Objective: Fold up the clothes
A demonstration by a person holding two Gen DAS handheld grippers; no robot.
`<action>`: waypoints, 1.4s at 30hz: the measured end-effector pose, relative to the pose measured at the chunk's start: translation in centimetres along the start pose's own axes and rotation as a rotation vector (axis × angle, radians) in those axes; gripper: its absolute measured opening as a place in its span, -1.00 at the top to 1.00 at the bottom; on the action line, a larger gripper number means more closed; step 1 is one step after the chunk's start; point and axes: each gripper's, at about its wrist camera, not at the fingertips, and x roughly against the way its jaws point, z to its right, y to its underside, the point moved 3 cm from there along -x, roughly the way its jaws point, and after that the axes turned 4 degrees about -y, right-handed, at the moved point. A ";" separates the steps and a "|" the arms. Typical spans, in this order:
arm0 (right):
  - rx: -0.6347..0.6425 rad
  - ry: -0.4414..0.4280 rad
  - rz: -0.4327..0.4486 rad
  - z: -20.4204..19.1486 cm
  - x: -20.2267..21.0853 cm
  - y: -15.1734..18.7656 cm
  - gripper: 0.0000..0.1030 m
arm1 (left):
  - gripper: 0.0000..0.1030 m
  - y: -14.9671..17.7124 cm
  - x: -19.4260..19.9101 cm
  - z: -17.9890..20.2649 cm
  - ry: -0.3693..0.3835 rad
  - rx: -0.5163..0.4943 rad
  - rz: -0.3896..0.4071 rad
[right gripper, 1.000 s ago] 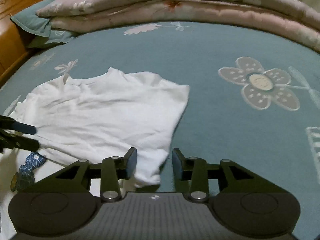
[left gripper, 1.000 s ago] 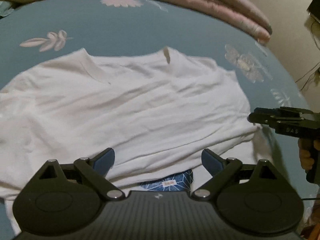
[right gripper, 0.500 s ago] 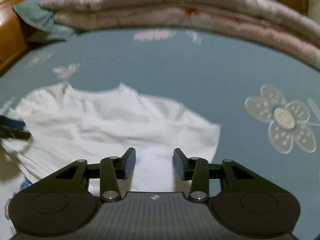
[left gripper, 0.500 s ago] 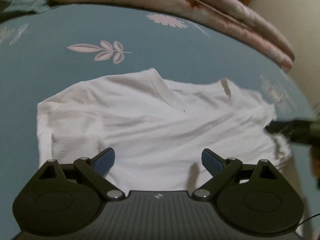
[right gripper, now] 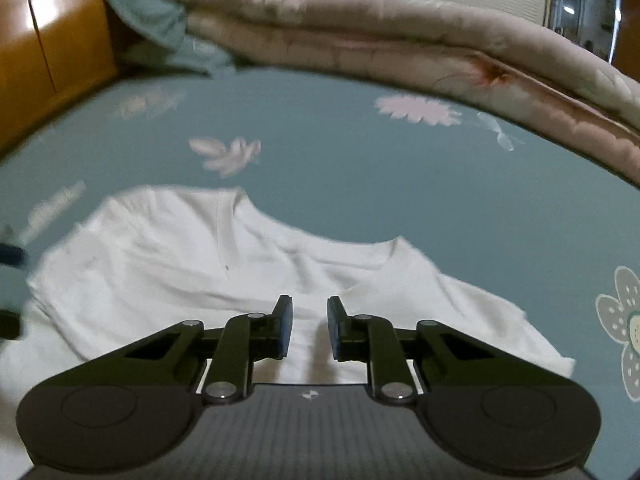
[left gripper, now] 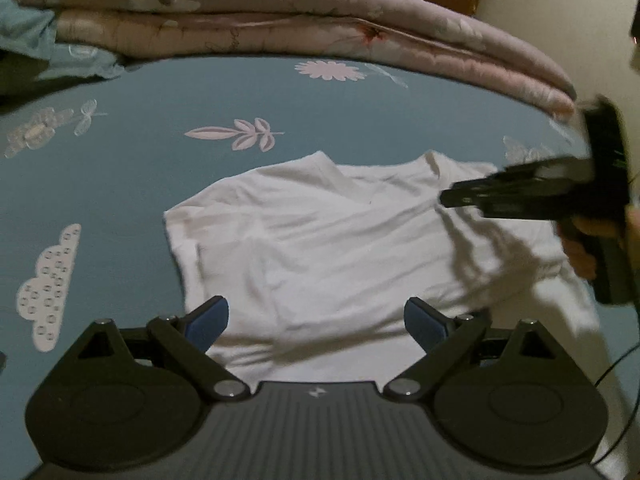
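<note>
1. White t-shirt [left gripper: 320, 248] is lying spread out on the bed, on a teal bedsheet [left gripper: 200, 92] with pale flower, leaf and cloud prints. Neckline is pointing toward the far side, and the fabric is looking pretty wrinkled.
2. Left claw [left gripper: 316, 320] is hanging over the near edge of the shirt with its blue-padded jaws standing wide apart. Nothing is sitting between them; they're just hovering over the cloth.
3. Right claw [right gripper: 310, 326] is sitting over the shirt just below the collar. Its jaws have just been closing and there's only a narrow gap between them now. No fabric is getting pinched in there as far as I can see; the shirt is lying flat underneath.
4. From the left wrist view the right claw [left gripper: 520, 196] is coming in from the right side above the shirt's shoulder area, throwing a shadow across the cloth, with a person's hand [left gripper: 580, 248] wrapping around its handle.
5. A folded pink quilt [left gripper: 300, 12] is lying along the far edge of the bed, with a teal pillow [right gripper: 160, 28] tucked at its left end.
6. A wooden headboard [right gripper: 44, 52] is showing at the far left in the right wrist view.
</note>
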 end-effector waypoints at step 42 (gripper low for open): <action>0.464 -0.337 0.006 -21.7 -3.9 -5.2 0.52 | -0.83 6.1 4.2 -5.9 -0.044 0.110 0.005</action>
